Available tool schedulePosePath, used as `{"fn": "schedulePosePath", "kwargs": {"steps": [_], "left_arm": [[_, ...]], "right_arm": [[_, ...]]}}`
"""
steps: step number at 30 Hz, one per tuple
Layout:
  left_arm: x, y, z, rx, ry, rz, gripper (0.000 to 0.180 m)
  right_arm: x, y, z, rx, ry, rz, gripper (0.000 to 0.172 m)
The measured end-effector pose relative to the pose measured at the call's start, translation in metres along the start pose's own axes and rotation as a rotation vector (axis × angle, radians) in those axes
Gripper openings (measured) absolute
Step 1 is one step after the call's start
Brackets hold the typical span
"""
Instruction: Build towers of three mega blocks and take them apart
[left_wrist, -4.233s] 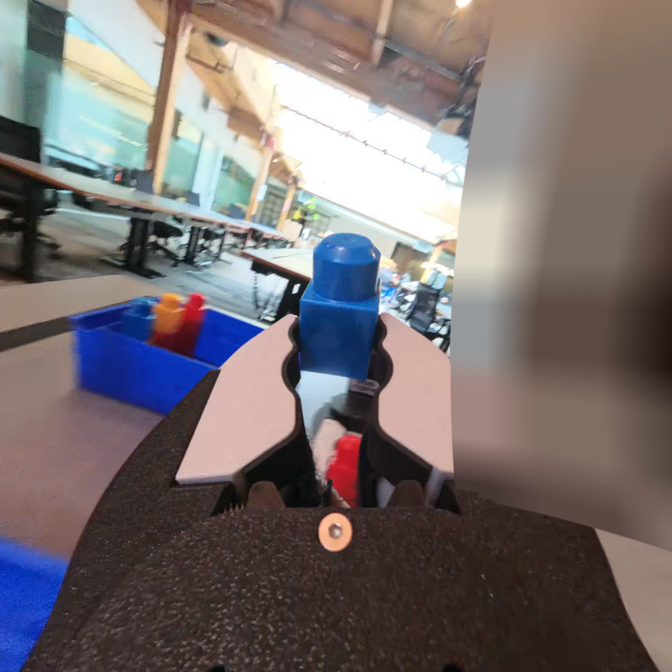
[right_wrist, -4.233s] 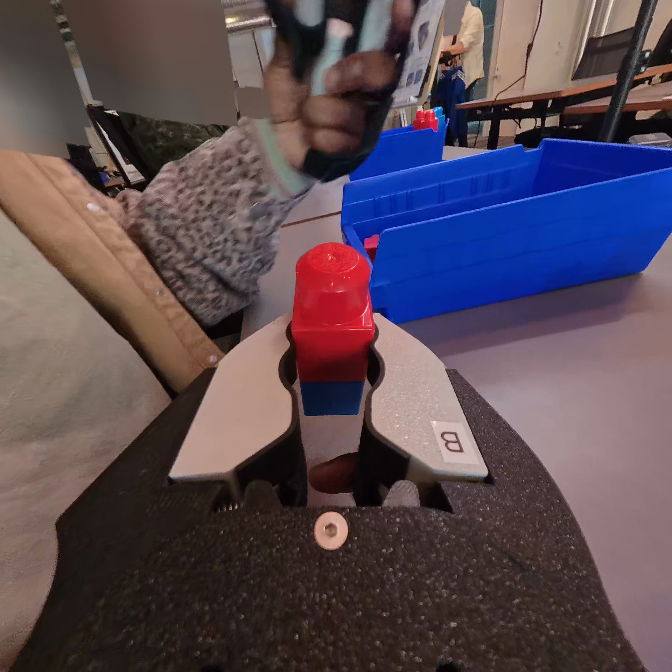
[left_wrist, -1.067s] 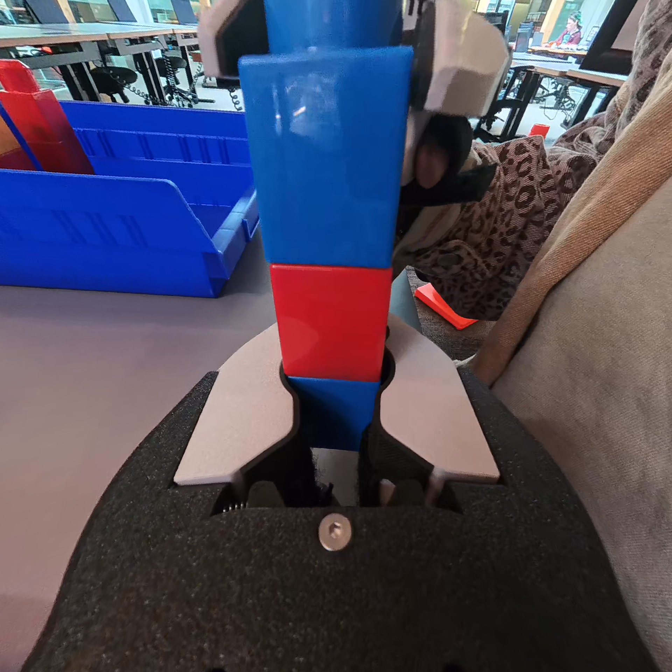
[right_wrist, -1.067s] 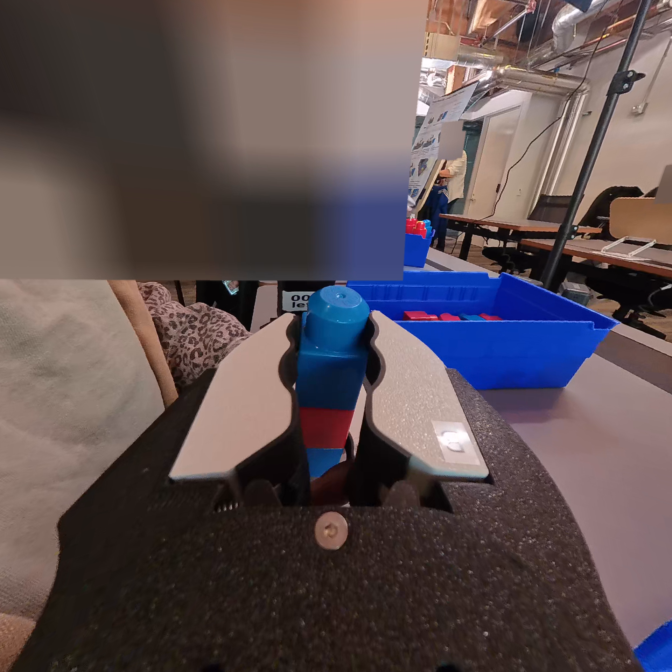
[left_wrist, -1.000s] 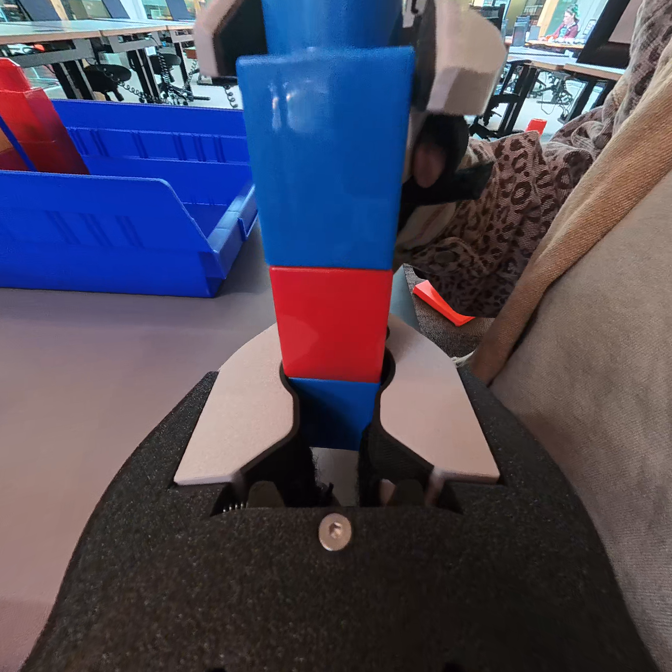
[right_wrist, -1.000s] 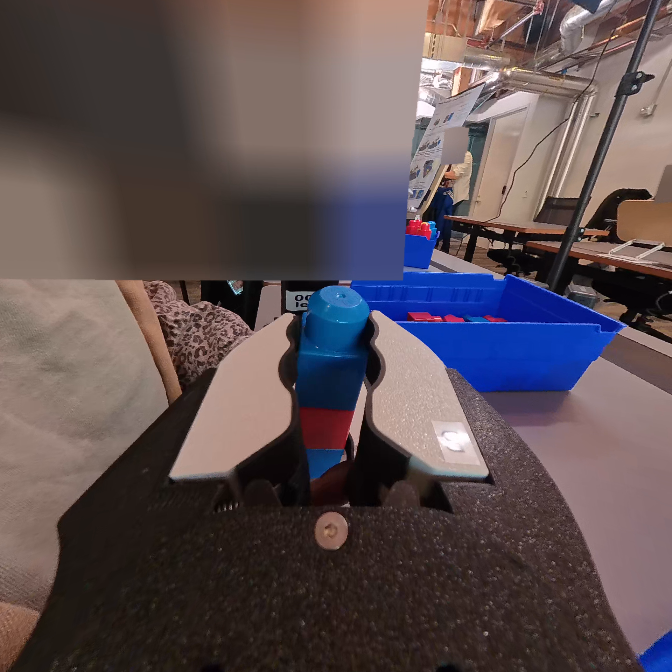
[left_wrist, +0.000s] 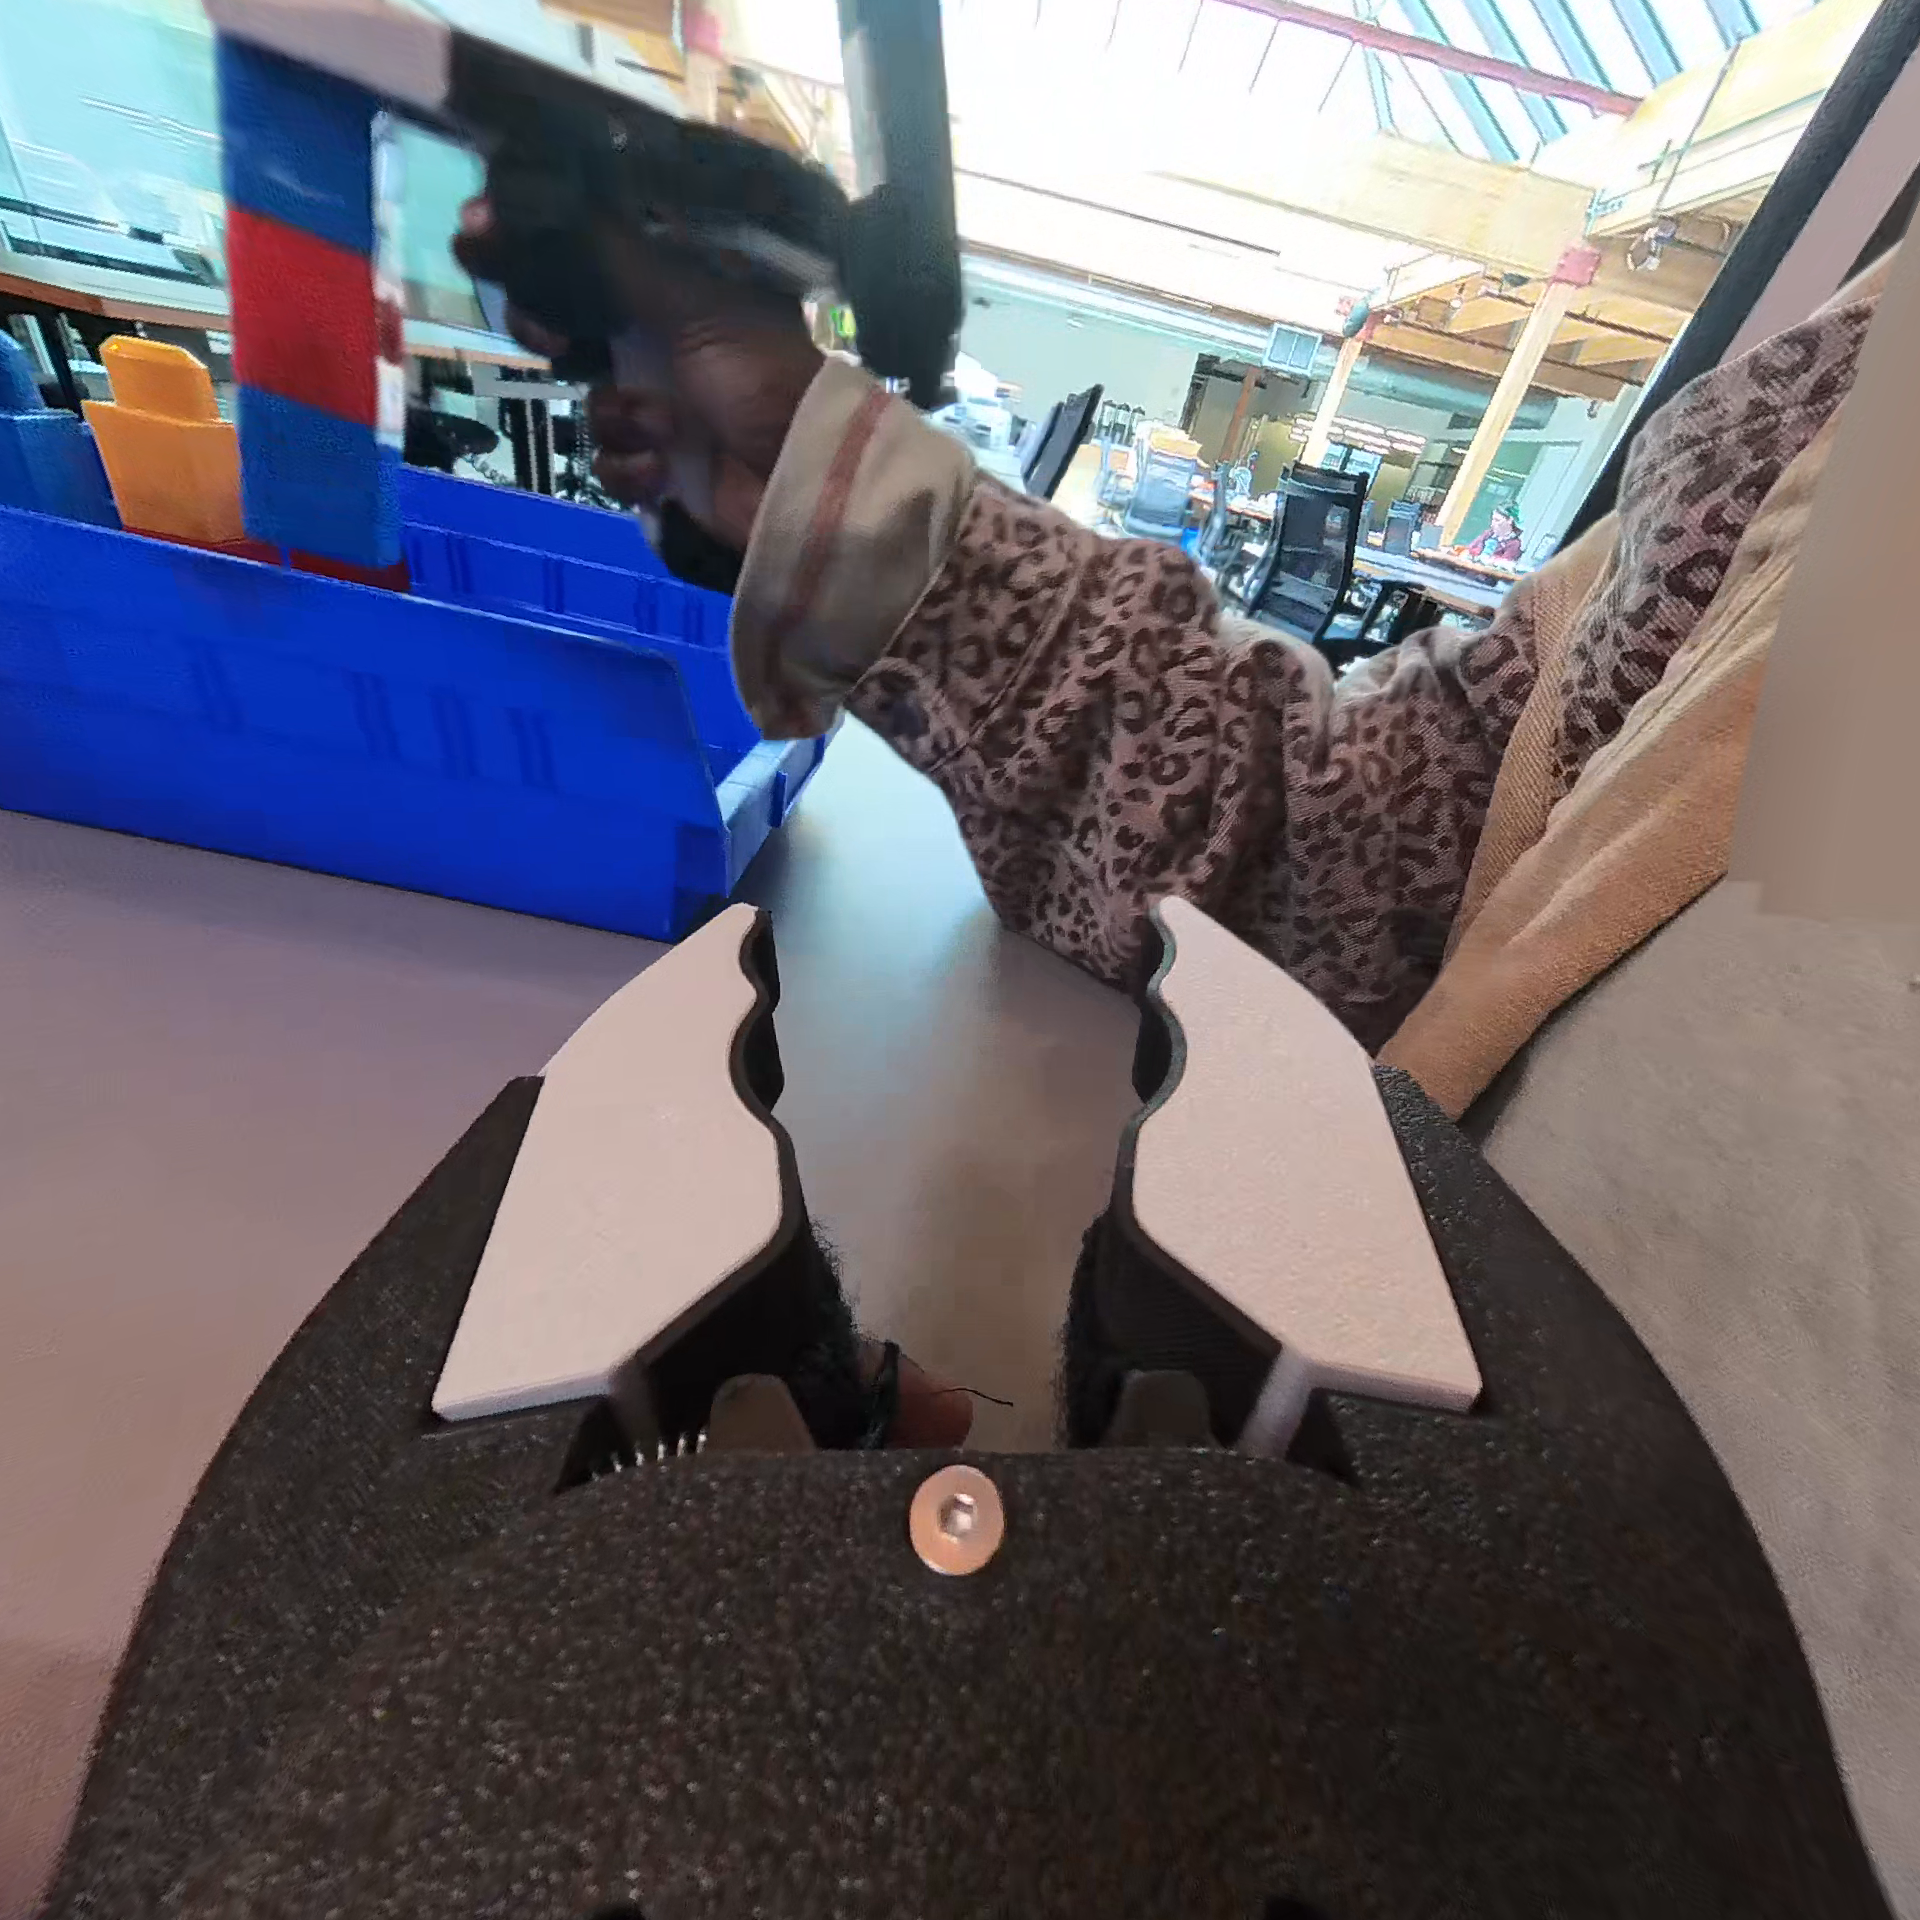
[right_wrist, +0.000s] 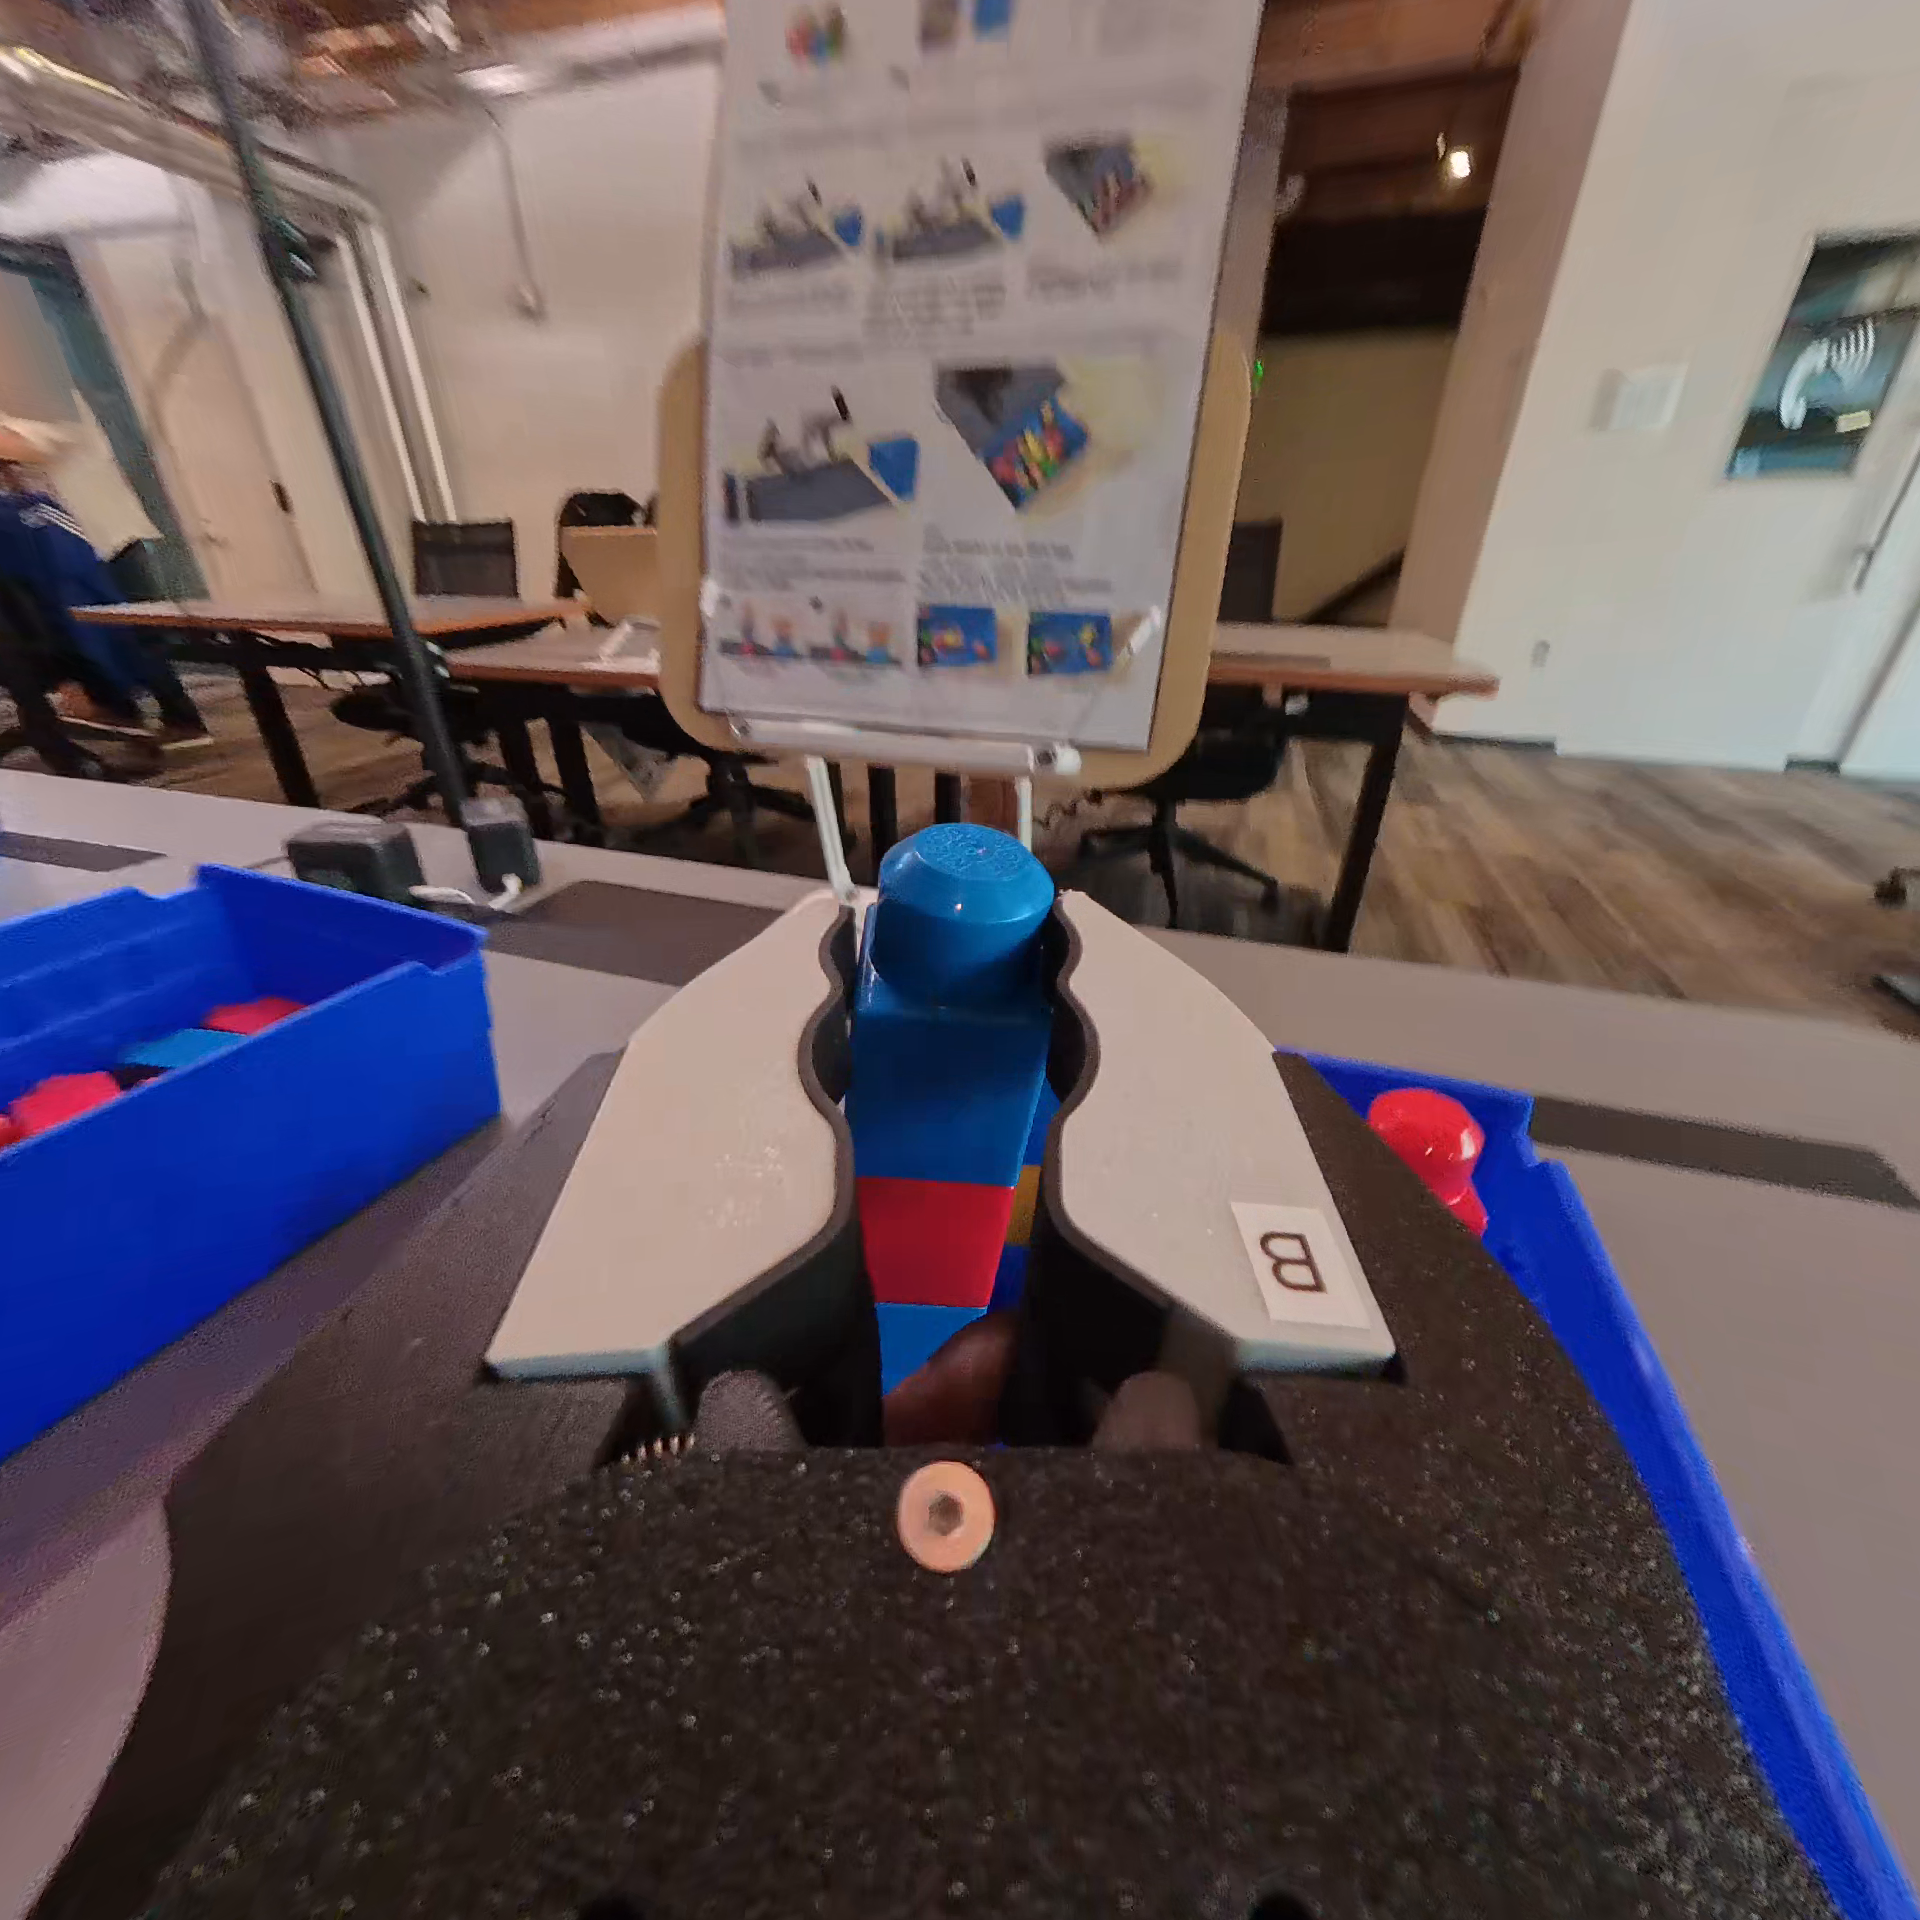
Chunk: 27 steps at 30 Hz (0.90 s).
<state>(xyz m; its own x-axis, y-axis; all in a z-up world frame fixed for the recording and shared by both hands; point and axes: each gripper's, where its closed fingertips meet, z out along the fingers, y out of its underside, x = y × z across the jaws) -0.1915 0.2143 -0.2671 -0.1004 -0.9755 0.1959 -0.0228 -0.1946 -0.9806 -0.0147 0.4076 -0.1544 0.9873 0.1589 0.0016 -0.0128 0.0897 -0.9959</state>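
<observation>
The right gripper (right_wrist: 951, 935) is clamped on a three-block tower (right_wrist: 940, 1122): both grey fingers (right_wrist: 727, 1132) press against the sides of the top blue block (right_wrist: 951, 1039), whose round stud rises just beyond the fingertips. Below that block, a red block (right_wrist: 933, 1236) and a second blue block (right_wrist: 920, 1351) continue down between the fingers toward the gripper body, so the tower lies along the finger axis. In the left wrist view the same tower (left_wrist: 307, 312) appears at upper left, hanging upright from the right gripper above a blue bin (left_wrist: 364, 727), its lowest block close above the bin's contents. The left gripper (left_wrist: 961, 925) is released: its two fingers (left_wrist: 644, 1143) stand wide apart with only the bare grey table (left_wrist: 208, 1091) visible between them, and nothing touches either pad. Beyond the left fingertips, a leopard-print sleeve (left_wrist: 1091, 727) extends from the right toward the hand (left_wrist: 675, 343) gripping the right tool. An orange block (left_wrist: 161, 447) stands in the blue bin just left of the hanging tower. In the right wrist view, a second blue bin (right_wrist: 249, 1122) holding red and blue blocks lies to the left on the table, and the bin below the gripper (right_wrist: 1579, 1299) shows at right with a red block (right_wrist: 1429, 1143) standing inside it. Farther off, an instruction sheet (right_wrist: 956, 364) is mounted on a stand directly beyond the tower's stud.
</observation>
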Motion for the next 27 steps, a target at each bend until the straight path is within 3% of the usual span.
{"fn": "schedulePosePath", "kwargs": {"steps": [6,10,21,27], "left_arm": [[0.001,-0.002,-0.002,0.019,0.01,0.0,0.054],[0.001,-0.002,-0.002,0.021,0.011,-0.002,0.058],[0.002,-0.002,-0.002,0.015,0.017,0.002,0.057],[0.002,-0.002,-0.002,0.013,0.018,0.002,0.058]], "right_arm": [[0.027,0.062,0.04,-0.133,0.124,0.034,0.035],[0.036,0.083,0.047,-0.159,0.177,0.003,0.035],[0.038,0.099,0.049,-0.224,0.179,0.0,0.036],[0.031,0.092,0.048,-0.211,0.153,-0.009,0.046]]}}
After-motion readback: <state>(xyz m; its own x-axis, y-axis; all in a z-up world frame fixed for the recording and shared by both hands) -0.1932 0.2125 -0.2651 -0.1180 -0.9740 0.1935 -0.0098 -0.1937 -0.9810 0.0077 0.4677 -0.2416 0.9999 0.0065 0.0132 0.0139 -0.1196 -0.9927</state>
